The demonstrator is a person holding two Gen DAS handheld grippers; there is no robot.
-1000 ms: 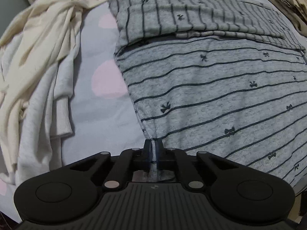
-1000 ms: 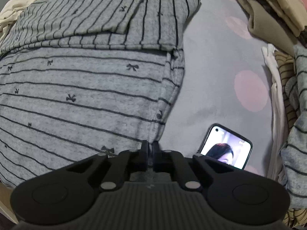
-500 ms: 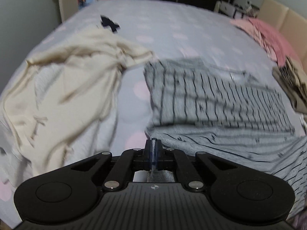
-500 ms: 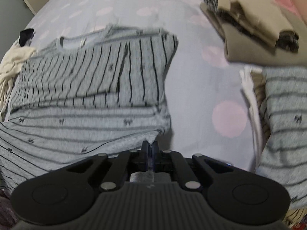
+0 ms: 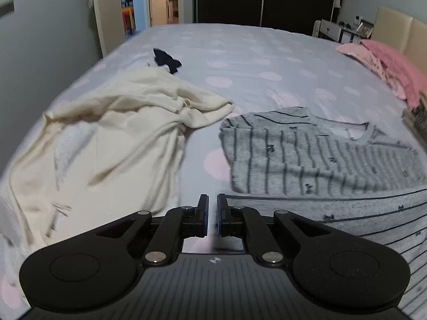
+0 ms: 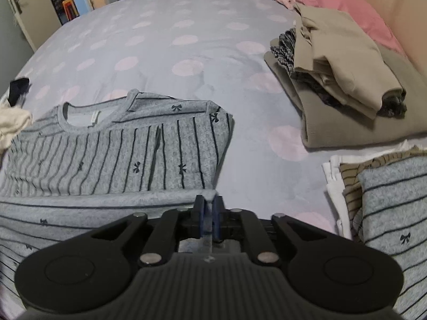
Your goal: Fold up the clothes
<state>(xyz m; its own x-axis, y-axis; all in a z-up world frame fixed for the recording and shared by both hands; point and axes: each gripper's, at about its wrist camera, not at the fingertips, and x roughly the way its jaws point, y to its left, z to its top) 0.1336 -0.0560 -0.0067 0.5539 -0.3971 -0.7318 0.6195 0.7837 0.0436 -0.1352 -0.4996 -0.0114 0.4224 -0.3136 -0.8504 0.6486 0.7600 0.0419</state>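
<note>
A grey striped top with small bows (image 5: 307, 157) (image 6: 114, 154) lies on the bed with its sleeves folded in and its lower part lifted toward me. My right gripper (image 6: 209, 205) is shut on the top's hem corner and holds it up. My left gripper (image 5: 210, 208) has its jaws slightly parted with nothing between them; the other hem edge (image 5: 347, 208) lies just to its right.
A crumpled cream garment (image 5: 112, 144) lies left of the top, a small dark item (image 5: 166, 60) beyond it. Folded piles lie to the right: a khaki stack (image 6: 341, 80) and a grey striped pile (image 6: 389, 194). Pink pillows (image 5: 387, 64) lie at the headboard.
Both grippers lifted the top's hem off the bed and carried it toward the collar. The left gripper's jaws have parted and the hem has left them. The right gripper still holds its corner.
</note>
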